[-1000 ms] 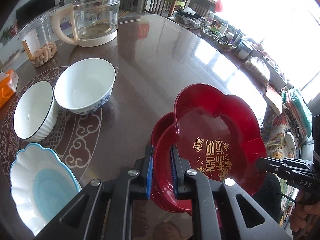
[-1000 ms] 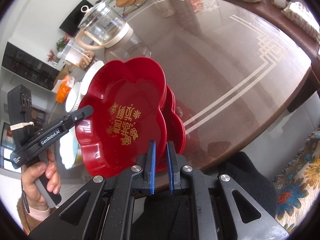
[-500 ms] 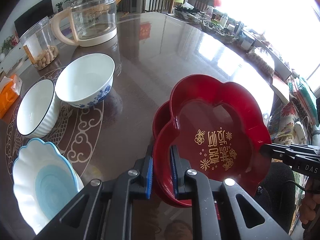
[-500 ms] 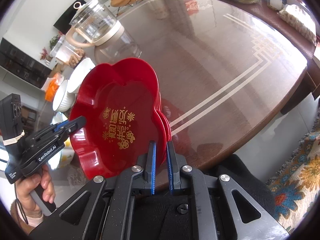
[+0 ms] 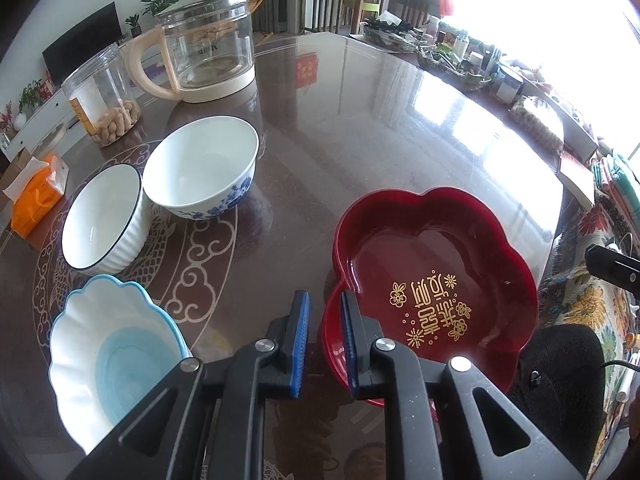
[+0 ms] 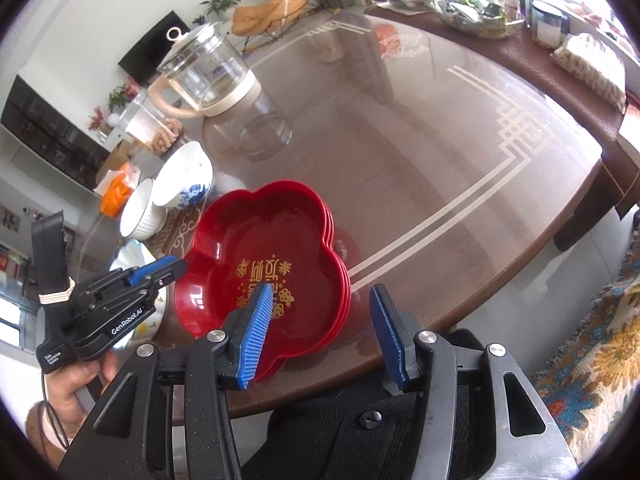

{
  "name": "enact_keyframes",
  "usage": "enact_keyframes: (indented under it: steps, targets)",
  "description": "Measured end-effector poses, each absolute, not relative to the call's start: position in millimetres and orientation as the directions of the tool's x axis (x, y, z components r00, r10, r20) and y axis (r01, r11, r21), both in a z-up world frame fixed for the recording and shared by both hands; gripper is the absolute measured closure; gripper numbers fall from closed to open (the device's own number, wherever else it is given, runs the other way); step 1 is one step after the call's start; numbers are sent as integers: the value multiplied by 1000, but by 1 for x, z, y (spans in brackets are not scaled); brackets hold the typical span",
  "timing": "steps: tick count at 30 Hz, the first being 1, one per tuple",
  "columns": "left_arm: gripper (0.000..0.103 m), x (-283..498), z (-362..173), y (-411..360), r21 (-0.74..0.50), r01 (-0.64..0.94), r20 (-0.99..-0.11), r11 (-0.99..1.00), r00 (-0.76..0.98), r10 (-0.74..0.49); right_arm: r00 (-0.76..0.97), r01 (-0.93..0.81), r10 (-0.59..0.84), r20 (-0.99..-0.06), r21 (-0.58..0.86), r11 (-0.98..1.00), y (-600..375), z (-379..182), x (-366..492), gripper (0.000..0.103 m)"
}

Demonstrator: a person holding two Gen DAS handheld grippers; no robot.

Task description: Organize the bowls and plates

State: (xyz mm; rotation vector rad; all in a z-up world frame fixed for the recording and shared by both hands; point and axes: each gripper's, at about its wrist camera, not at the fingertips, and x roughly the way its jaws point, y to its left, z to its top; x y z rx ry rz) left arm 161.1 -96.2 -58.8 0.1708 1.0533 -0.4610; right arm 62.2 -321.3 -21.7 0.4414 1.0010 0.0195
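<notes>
A stack of red flower-shaped plates (image 5: 432,280) with gold lettering rests on the table near its front edge; it also shows in the right wrist view (image 6: 264,268). My left gripper (image 5: 323,332) is open at the stack's left rim, holding nothing. My right gripper (image 6: 320,332) is open wide over the stack's near rim, empty. A blue-patterned white bowl (image 5: 200,168), a ribbed white bowl (image 5: 104,224) and a scalloped blue-and-white bowl (image 5: 108,364) stand to the left.
A glass kettle (image 5: 208,64) and a clear jar of snacks (image 5: 104,100) stand at the back left. An orange tissue pack (image 5: 36,196) lies at the far left. Trays of jars (image 5: 452,56) line the far right edge of the brown table (image 5: 380,128).
Both grippers have let go of the top red plate and opened. The plate now lies flat on the stack. Both grippers have drawn back a little.
</notes>
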Motion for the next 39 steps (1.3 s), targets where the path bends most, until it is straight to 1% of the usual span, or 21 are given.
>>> enact_keyframes:
  steps: [2, 4, 5, 6, 7, 8, 9, 10, 13, 15, 19, 21, 24, 28, 33, 39]
  targets:
    - [87, 157, -48, -89, -120, 425, -839, 897, 440, -321, 613, 189, 176, -771, 359, 914, -321, -4, 50, 45]
    - [86, 149, -37, -83, -176, 406, -799, 897, 474, -371, 688, 190, 116, -716, 332, 924, -318, 17, 35, 38]
    - [82, 144, -32, -80, -208, 398, -776, 894, 489, -398, 724, 187, 92, -684, 322, 928, -315, 26, 27, 35]
    - [77, 139, -28, -76, -243, 388, -751, 889, 505, -426, 756, 185, 71, -651, 316, 931, -312, 34, 19, 34]
    - [56, 134, -25, -72, -279, 375, -725, 884, 521, -450, 782, 186, 51, -621, 310, 932, -308, 40, 12, 33]
    - [27, 128, -22, -68, -316, 354, -697, 880, 543, -469, 805, 190, 32, -592, 308, 932, -305, 44, 5, 30]
    - [16, 120, -20, -64, -346, 332, -666, 878, 572, -479, 825, 195, 13, -565, 307, 931, -300, 46, -1, 29]
    - [10, 113, -18, -63, -359, 321, -641, 876, 597, -482, 839, 206, -9, -543, 304, 930, -296, 46, -7, 29]
    - [10, 96, -18, -69, -338, 349, -629, 874, 607, -486, 861, 264, -96, -500, 277, 924, -283, 35, -21, 28]
    - [10, 84, -17, -76, -292, 373, -630, 881, 618, -471, 855, 309, -169, -491, 219, 925, -270, 20, -27, 28]
    - [5, 67, -17, -87, -160, 389, -632, 907, 666, -397, 829, 303, -205, -520, 110, 947, -251, -9, -27, 28]
    - [5, 63, -20, -86, -137, 375, -631, 917, 681, -373, 815, 290, -196, -545, 92, 953, -247, -20, -24, 28]
    - [5, 64, -25, -86, -161, 373, -642, 914, 664, -383, 810, 256, -163, -563, 90, 963, -243, -29, -21, 28]
    - [5, 63, -32, -86, -190, 366, -657, 911, 642, -395, 821, 204, -130, -555, 73, 976, -233, -28, -24, 28]
    - [5, 63, -33, -85, -221, 358, -660, 907, 631, -409, 856, 191, -123, -502, 87, 978, -226, -22, -37, 28]
    - [5, 59, -28, -83, -228, 359, -640, 905, 645, -417, 889, 184, -124, -442, 95, 978, -226, -18, -45, 28]
